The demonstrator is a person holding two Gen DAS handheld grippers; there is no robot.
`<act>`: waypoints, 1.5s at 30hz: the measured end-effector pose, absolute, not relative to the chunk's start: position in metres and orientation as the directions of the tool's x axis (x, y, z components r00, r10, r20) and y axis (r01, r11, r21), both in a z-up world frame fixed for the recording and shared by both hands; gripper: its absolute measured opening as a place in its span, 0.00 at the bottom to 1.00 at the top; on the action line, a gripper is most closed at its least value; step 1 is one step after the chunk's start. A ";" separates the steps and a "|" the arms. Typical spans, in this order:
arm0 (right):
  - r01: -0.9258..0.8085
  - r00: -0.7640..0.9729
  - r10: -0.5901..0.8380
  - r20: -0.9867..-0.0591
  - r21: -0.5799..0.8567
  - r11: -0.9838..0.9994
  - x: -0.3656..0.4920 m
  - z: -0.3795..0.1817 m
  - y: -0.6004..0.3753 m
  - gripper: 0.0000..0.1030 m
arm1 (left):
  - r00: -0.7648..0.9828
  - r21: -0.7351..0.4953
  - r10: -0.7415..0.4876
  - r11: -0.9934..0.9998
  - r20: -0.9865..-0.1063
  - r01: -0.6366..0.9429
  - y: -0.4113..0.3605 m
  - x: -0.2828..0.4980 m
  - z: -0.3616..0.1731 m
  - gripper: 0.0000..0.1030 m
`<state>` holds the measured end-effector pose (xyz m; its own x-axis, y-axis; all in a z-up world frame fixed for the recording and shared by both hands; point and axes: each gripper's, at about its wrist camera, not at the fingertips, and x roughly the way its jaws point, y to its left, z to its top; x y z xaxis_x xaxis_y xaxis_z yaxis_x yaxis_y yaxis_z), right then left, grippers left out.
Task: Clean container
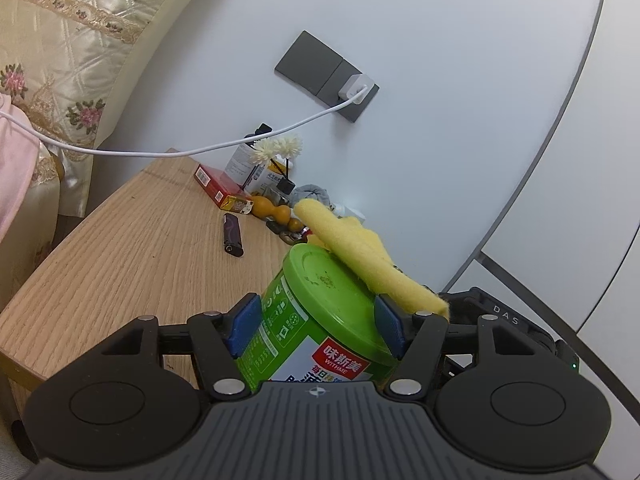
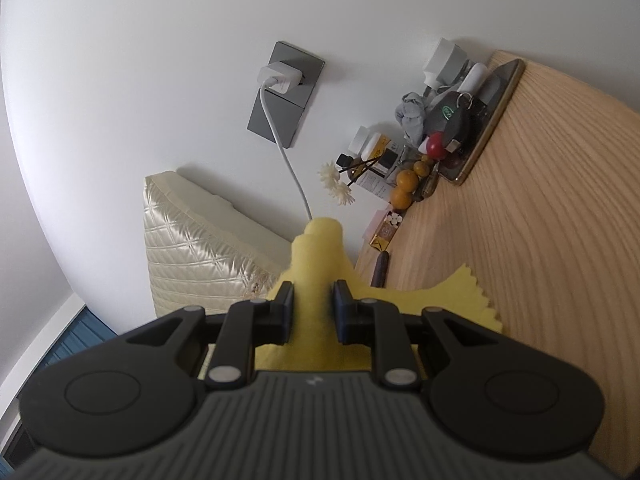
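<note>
A green container (image 1: 288, 320) with a green lid (image 1: 324, 280) and a printed label hangs tilted over the wooden table (image 1: 140, 248). My left gripper (image 1: 316, 312) is shut on it, with one blue pad on its side and the other at the lid's rim. Some brown specks mark the lid. A yellow cloth (image 1: 360, 252) lies folded across the lid's right edge. In the right wrist view my right gripper (image 2: 313, 300) is shut on this yellow cloth (image 2: 316, 256), which sticks out past the fingertips. The container is hidden in that view.
A dark lighter (image 1: 233, 234), a red box (image 1: 214, 186), small gourds, bottles and white flowers crowd the table's far edge by the wall. A white charger (image 1: 356, 90) sits in a grey socket, and its cable hangs across. A quilted cushion (image 1: 60, 40) stands on the left. A phone (image 2: 492, 120) lies under keys.
</note>
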<state>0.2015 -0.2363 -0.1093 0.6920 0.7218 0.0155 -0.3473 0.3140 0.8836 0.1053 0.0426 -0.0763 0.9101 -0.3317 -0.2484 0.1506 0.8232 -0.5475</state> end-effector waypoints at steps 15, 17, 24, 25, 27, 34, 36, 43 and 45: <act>-0.333 0.721 0.693 0.021 0.887 0.320 0.190 -0.110 -0.239 0.21 | 0.867 -0.576 -0.416 0.793 -0.274 0.199 0.038 0.083 -0.076 0.71; -0.334 0.717 0.696 0.022 0.888 0.316 0.189 -0.110 -0.238 0.21 | 0.863 -0.593 -0.421 0.782 -0.278 0.191 0.039 0.085 -0.079 0.71; -0.334 0.712 0.702 0.026 0.891 0.306 0.182 -0.111 -0.238 0.21 | 0.876 -0.625 -0.399 0.765 -0.270 0.155 0.048 0.092 -0.082 0.74; -0.334 0.711 0.703 0.027 0.892 0.304 0.180 -0.112 -0.238 0.21 | 0.880 -0.626 -0.391 0.765 -0.271 0.147 0.049 0.093 -0.082 0.73; -0.337 0.710 0.704 0.029 0.891 0.304 0.175 -0.112 -0.238 0.21 | 0.885 -0.627 -0.375 0.768 -0.274 0.131 0.050 0.093 -0.081 0.72; -0.340 0.712 0.702 0.026 0.887 0.313 0.156 -0.110 -0.242 0.21 | 0.902 -0.627 -0.331 0.773 -0.279 0.090 0.050 0.098 -0.079 0.72; -0.344 0.712 0.702 0.023 0.882 0.321 0.151 -0.109 -0.243 0.21 | 0.904 -0.628 -0.326 0.774 -0.277 0.087 0.050 0.100 -0.080 0.71; -0.340 0.707 0.706 0.026 0.889 0.308 0.159 -0.111 -0.244 0.21 | 0.900 -0.613 -0.337 0.783 -0.278 0.104 0.049 0.103 -0.080 0.70; -0.339 0.701 0.713 0.030 0.893 0.295 0.169 -0.112 -0.242 0.21 | 0.898 -0.613 -0.343 0.782 -0.277 0.110 0.050 0.103 -0.080 0.70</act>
<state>0.1691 -0.2420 -0.1121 0.7005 0.7130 0.0300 -0.3386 0.2950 0.8935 0.1030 0.0504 -0.0801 0.8976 -0.3428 -0.2770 0.1096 0.7824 -0.6131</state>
